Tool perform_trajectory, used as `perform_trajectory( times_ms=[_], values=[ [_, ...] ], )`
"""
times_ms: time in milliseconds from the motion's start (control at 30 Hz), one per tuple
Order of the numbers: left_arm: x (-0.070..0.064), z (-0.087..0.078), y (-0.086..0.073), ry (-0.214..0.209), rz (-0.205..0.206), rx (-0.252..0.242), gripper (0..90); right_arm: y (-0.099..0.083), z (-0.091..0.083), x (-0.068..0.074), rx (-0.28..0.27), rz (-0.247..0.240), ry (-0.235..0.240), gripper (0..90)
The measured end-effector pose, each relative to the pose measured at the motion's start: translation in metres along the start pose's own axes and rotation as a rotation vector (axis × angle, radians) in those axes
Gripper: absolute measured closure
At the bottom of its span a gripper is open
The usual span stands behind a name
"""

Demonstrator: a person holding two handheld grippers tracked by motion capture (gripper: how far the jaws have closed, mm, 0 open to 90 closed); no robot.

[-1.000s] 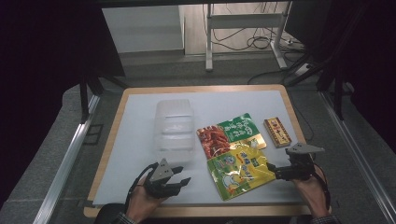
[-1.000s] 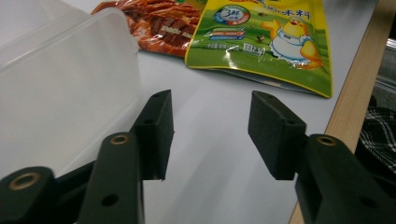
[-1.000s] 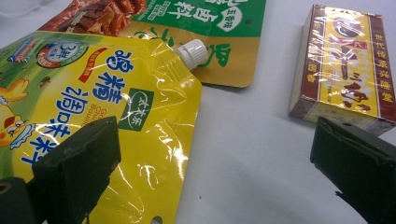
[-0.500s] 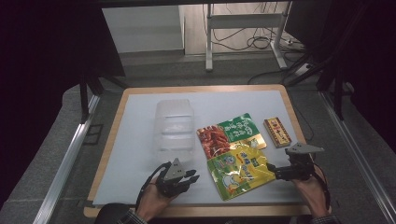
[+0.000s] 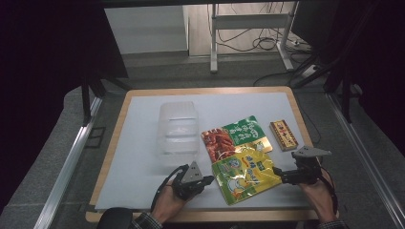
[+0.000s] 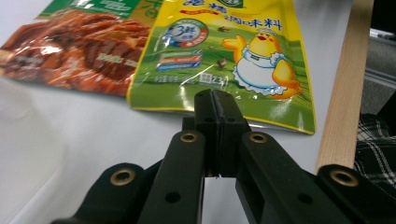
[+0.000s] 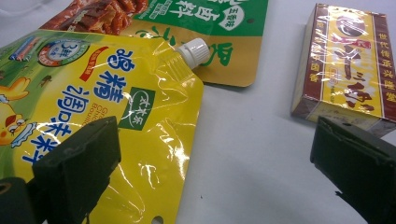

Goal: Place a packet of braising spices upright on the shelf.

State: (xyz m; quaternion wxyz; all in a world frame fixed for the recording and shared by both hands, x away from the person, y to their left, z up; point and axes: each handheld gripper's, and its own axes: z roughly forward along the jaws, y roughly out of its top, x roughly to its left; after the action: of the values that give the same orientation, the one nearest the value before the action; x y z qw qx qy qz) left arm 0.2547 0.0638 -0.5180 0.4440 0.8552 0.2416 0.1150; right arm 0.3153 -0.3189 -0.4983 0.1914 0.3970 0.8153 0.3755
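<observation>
The yellow pouch (image 5: 244, 173) lies flat at the table's (image 5: 138, 143) five o'clock; soft, slick, light, best pinched at its edge. The right gripper (image 5: 282, 177) gapes wide and empty at its three o'clock; the left gripper (image 5: 206, 182), at nine o'clock, is closed on nothing.

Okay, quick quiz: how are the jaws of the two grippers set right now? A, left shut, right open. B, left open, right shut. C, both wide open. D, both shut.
A: in its own view the left gripper has its jaws pressed flat together, holding nothing, while the right gripper has its jaws spread wide beside the yellow spouted pouch.
</observation>
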Motion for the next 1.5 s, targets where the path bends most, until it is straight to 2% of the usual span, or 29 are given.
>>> perform_trajectory(
  times_ms=[100,533,700,767,867,933,1033,1167,1333,1367,1467,1500],
  values=[
    [-0.005,0.011,0.003,-0.007,0.021,0.007,89.8,0.000,0.000,0.000,0.004,0.001,0.000,1.8],
    [-0.009,0.037,0.014,-0.029,0.040,-0.006,89.8,0.000,0.001,0.000,0.009,0.005,0.004,1.8],
    [-0.010,0.048,0.015,-0.009,0.057,0.021,89.8,0.000,0.001,0.000,0.012,0.007,0.013,1.8],
    [-0.011,0.048,0.015,-0.008,0.054,0.026,89.9,0.000,0.001,0.000,0.010,0.009,0.017,1.8],
    [-0.013,0.050,0.011,0.015,0.042,0.040,90.0,0.000,0.001,0.001,0.008,0.007,0.023,1.8],
    [-0.015,0.050,0.010,0.030,0.047,0.054,90.0,0.000,0.001,0.002,0.012,0.004,0.035,1.8],
    [-0.015,0.050,0.007,0.032,0.039,0.047,90.0,0.000,0.001,0.003,0.017,0.006,0.047,1.8],
    [-0.018,0.049,0.006,0.053,0.054,0.055,90.0,0.000,0.001,0.005,0.026,0.009,0.075,1.8],
    [-0.018,0.048,0.004,0.047,0.048,0.073,90.0,0.000,0.005,0.009,0.044,0.008,0.107,1.8],
    [-0.018,0.048,0.004,0.045,0.049,0.075,90.0,0.000,0.008,0.011,0.053,0.006,0.132,1.8],
    [-0.017,0.047,0.003,0.039,0.048,0.078,90.0,0.000,0.010,0.013,0.065,0.009,0.150,1.8],
    [-0.017,0.047,0.003,0.036,0.045,0.079,90.0,0.000,0.013,0.015,0.076,0.014,0.172,1.8]
  ],
)
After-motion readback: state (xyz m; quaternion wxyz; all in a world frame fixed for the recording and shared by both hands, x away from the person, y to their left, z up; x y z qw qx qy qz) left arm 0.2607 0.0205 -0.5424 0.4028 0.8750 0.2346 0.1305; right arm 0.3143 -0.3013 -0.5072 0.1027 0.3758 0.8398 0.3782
